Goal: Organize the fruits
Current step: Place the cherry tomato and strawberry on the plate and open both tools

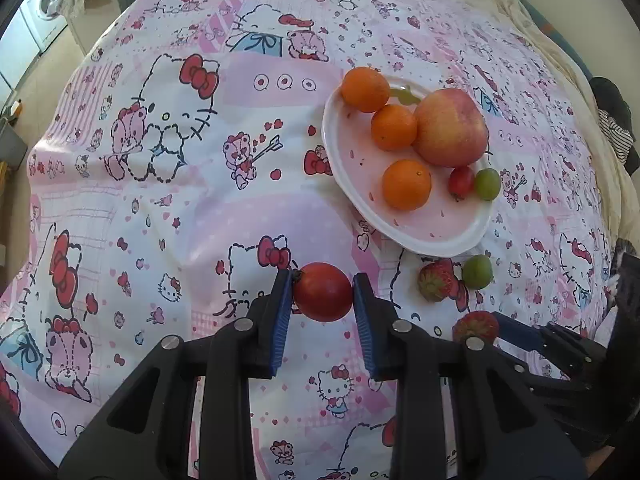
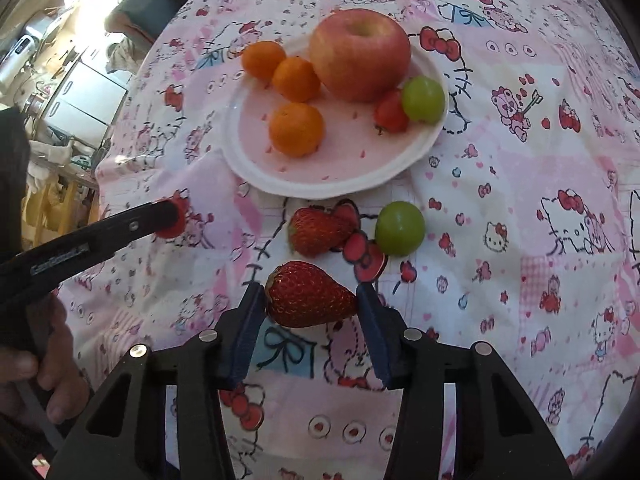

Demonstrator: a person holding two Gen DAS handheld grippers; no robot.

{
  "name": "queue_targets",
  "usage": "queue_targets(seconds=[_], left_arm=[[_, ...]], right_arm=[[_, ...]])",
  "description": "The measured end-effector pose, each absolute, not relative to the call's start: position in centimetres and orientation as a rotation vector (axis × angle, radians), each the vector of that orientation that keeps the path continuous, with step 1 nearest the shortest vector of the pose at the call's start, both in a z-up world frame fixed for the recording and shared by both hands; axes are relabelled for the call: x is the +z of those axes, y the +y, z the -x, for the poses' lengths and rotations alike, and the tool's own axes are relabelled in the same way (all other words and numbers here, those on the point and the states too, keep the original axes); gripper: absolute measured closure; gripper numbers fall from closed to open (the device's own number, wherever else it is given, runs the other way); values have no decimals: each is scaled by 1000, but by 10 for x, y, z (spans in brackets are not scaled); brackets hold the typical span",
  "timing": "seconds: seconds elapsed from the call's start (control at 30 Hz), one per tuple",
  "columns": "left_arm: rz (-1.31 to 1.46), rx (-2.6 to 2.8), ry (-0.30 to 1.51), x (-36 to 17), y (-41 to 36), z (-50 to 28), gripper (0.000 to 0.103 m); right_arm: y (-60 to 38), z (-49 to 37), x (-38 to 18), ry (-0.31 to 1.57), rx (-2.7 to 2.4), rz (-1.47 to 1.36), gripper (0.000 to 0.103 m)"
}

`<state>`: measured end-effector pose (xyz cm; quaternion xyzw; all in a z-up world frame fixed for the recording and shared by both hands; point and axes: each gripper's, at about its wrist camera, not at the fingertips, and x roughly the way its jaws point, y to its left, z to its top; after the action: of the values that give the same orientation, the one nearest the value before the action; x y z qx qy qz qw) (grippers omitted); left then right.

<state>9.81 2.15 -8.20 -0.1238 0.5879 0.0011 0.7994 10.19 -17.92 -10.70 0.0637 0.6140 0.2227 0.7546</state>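
My left gripper [image 1: 322, 298] is shut on a small red tomato [image 1: 322, 297], above the cloth near the plate. My right gripper [image 2: 311, 300] is shut on a strawberry [image 2: 310, 294]; it also shows in the left wrist view [image 1: 476, 326]. The white plate [image 1: 400, 236] [image 2: 320, 186] holds an apple [image 1: 450, 128] [image 2: 360, 54], three oranges [image 1: 406, 184] [image 2: 296, 128], a red cherry tomato [image 1: 461, 182] [image 2: 391, 114] and green grapes [image 1: 488, 183] [image 2: 424, 98]. On the cloth beside the plate lie another strawberry [image 1: 436, 280] [image 2: 318, 230] and a green grape [image 1: 477, 271] [image 2: 399, 227].
A pink Hello Kitty cloth [image 1: 160, 200] covers the table. The left gripper's finger [image 2: 120, 224] reaches in from the left in the right wrist view, and a hand [image 2: 36, 368] holds it. A washing machine [image 1: 44, 4] and room clutter [image 2: 60, 100] lie beyond the table edge.
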Motion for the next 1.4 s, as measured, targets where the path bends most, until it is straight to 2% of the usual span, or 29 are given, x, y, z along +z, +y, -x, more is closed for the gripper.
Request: queue_targets(seconds=[0.2,0.43,0.67,0.93,1.13,1.4], left_arm=[[239,12,1170,-61,23,-96,77],[265,-14,1016,-27,32,-98,77],[284,-38,959,-10,36,-105,77],[295,-78,945,-12,34,-114,77],[224,-109,950,-8,27,-140,77],[271,-186,995,-16,22,-172,76]], right_arm=[[-188,-102,-87,1283,477,-166,53],[-205,-105,-45,1092,501,-255,53],[-223,-116,-22,940,521,-334,53],[-253,-146,-37,949,484,-485,53],[-254,-167,-36,952,511,-509,53],[-246,-205,-54,1015,548,-547,53]])
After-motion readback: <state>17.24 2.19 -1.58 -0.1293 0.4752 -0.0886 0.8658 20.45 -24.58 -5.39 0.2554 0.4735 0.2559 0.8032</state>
